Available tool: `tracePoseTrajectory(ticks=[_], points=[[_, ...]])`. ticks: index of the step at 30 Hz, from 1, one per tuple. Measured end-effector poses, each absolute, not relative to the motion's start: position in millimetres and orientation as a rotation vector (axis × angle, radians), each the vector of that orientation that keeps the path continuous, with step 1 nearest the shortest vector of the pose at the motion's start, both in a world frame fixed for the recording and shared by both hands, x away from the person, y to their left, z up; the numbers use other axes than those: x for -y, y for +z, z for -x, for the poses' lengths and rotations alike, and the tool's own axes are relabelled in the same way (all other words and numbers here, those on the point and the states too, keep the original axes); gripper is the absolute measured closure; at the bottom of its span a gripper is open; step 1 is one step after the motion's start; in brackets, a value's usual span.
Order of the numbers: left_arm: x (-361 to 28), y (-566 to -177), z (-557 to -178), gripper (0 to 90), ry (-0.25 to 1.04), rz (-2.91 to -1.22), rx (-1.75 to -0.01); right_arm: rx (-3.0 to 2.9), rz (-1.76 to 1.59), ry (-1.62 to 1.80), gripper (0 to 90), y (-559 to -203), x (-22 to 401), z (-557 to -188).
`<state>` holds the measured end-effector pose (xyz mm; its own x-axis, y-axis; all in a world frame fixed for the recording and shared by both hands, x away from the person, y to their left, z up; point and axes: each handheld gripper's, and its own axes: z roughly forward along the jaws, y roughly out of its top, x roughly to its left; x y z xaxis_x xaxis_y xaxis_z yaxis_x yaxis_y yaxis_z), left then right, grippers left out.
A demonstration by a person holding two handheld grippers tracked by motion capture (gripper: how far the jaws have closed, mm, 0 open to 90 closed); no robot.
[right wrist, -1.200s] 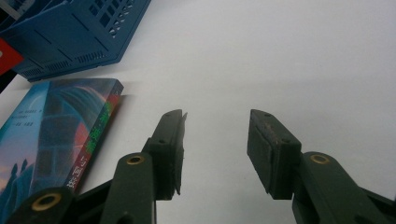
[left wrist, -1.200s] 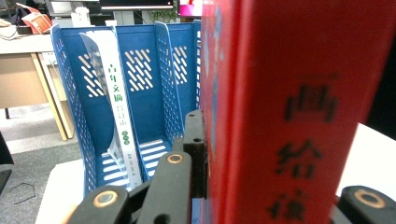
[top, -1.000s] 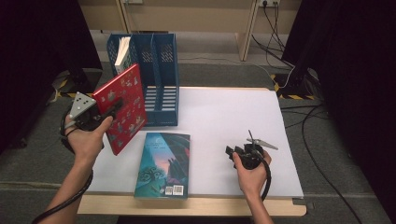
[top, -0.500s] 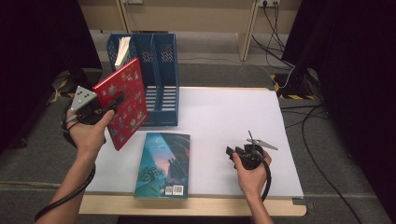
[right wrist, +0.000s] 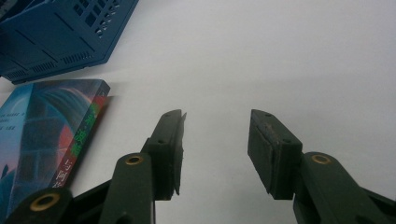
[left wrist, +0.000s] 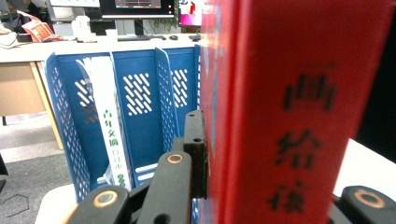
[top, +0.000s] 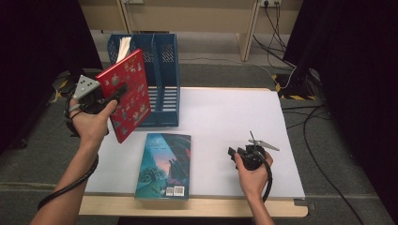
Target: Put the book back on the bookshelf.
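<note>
— Two books in sight; what is my left gripper (top: 119, 92) doing?
— Clamped on the red hardcover book (top: 126, 93), tilted above the table's left edge, before the blue plastic file rack (top: 162, 79).
— Rightward?
— I see the teal-covered paperback (top: 164, 165) flat on the white tabletop (top: 234, 117); my right gripper (top: 233, 153) rests there, jaws apart, empty.

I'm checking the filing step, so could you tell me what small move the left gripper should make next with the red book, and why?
Probably carry it a little farther toward the blue file rack and line its spine up with an empty slot. The left gripper is shut on the red book, held upright and tilted above the table just in front of the rack, whose left slot already holds a white booklet.
</note>
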<state>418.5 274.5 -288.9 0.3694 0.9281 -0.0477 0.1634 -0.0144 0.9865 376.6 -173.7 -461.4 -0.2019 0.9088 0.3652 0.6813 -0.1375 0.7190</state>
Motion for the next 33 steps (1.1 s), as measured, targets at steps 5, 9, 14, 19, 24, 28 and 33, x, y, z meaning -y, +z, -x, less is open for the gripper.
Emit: tracePoseTrajectory(ticks=[5, 9, 14, 19, 24, 28, 33], points=[[-272.0, -285.8, -426.4, 78.9, 0.831, -1.471, -1.05, -1.862, -1.798, 1.261, 55.7, -459.7, 174.1, -375.0], [-270.9, -283.5, -434.4, 78.9, 0.835, -1.462, -1.059, -1.862, -1.791, 1.258, 55.7, -459.7, 175.7, -375.1], [-269.8, -281.6, -443.3, 78.8, 0.848, -1.457, -1.065, -1.864, -1.792, 1.262, 55.7, -459.7, 175.0, -375.3], [-267.9, -280.5, -451.3, 78.8, 0.86, -1.455, -1.073, -1.868, -1.792, 1.263, 55.7, -459.6, 173.6, -374.9], [-266.7, -282.2, -458.8, 78.9, 0.861, -1.456, -1.079, -1.865, -1.788, 1.268, 55.7, -459.5, 173.2, -374.5], [-266.1, -284.0, -463.8, 78.9, 0.865, -1.45, -1.088, -1.866, -1.784, 1.267, 55.7, -459.1, 174.0, -374.7], [-264.9, -284.6, -469.1, 78.9, 0.875, -1.453, -1.096, -1.87, -1.779, 1.268, 55.8, -458.8, 173.5, -374.2]])
